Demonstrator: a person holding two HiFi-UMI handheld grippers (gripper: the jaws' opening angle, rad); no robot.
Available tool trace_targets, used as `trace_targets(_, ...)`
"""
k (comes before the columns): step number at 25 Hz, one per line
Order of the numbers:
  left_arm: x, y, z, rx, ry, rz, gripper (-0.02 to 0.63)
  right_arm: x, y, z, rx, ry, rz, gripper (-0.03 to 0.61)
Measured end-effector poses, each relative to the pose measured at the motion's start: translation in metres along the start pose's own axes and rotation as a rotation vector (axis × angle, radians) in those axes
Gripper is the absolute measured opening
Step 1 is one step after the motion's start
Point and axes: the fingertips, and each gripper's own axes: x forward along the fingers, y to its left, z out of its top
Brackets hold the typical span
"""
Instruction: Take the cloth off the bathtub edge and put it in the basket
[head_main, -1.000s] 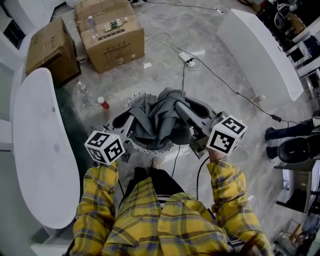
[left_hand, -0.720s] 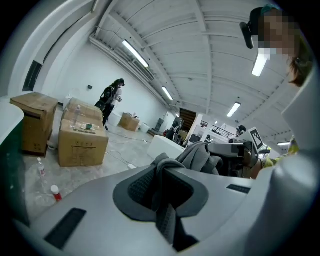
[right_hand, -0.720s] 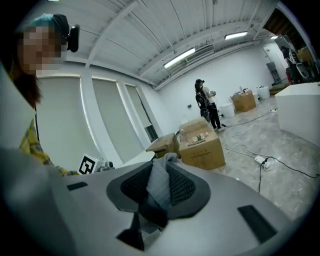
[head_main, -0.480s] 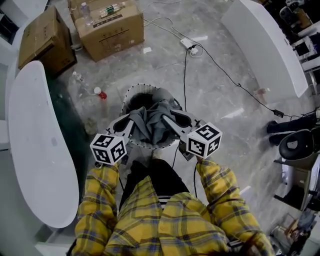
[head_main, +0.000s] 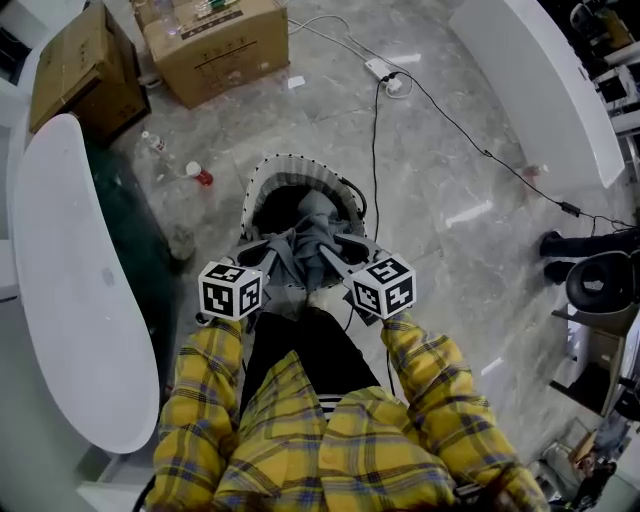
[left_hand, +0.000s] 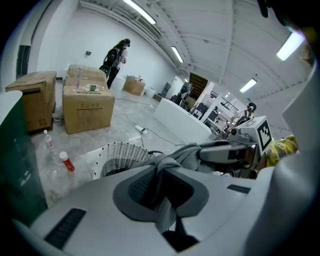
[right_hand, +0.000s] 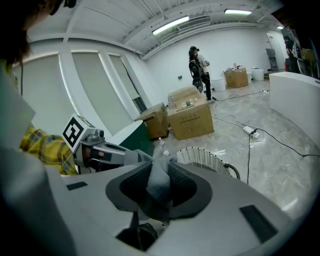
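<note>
A grey cloth (head_main: 306, 238) hangs bunched over the near rim of the round wicker basket (head_main: 300, 160), partly down inside it. My left gripper (head_main: 268, 250) is shut on the cloth's left end, which shows pinched between its pads as the cloth (left_hand: 165, 167) in the left gripper view. My right gripper (head_main: 336, 250) has the other end, the cloth (right_hand: 157, 182), between its pads; its jaws are opening but still touch the fabric. The two grippers sit close together above the basket (left_hand: 122, 152). The white bathtub (head_main: 70, 280) lies at the left.
Cardboard boxes (head_main: 215, 40) stand at the back, and a red-capped bottle (head_main: 198, 175) lies left of the basket. A black cable (head_main: 430, 110) crosses the marble floor. A second white tub (head_main: 540, 80) is at the right, and a person (left_hand: 115, 60) stands far off.
Both grippers have drawn closer together and sunk toward the basket with the cloth. The bundle, earlier heaped above the rim, now hangs lower into the basket.
</note>
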Motion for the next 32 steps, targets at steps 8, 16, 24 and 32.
trace_targets(8,0.006,0.004,-0.008,0.054,0.063,0.089,0.1,-0.006,-0.017,-0.014,0.032,0.019,-0.081,0.112)
trace_targets(16,-0.003,-0.007,0.011,0.03,-0.03,0.095,0.112,-0.018,-0.02,-0.008,0.048,-0.006,-0.071,0.085)
trace_targets(24,-0.035,-0.024,0.04,-0.052,-0.211,0.065,0.073,-0.032,-0.013,0.004,0.081,-0.057,-0.089,0.066)
trace_targets(32,-0.071,-0.039,0.056,-0.068,-0.336,0.041,0.058,-0.054,0.003,0.03,0.087,-0.146,-0.1,0.052)
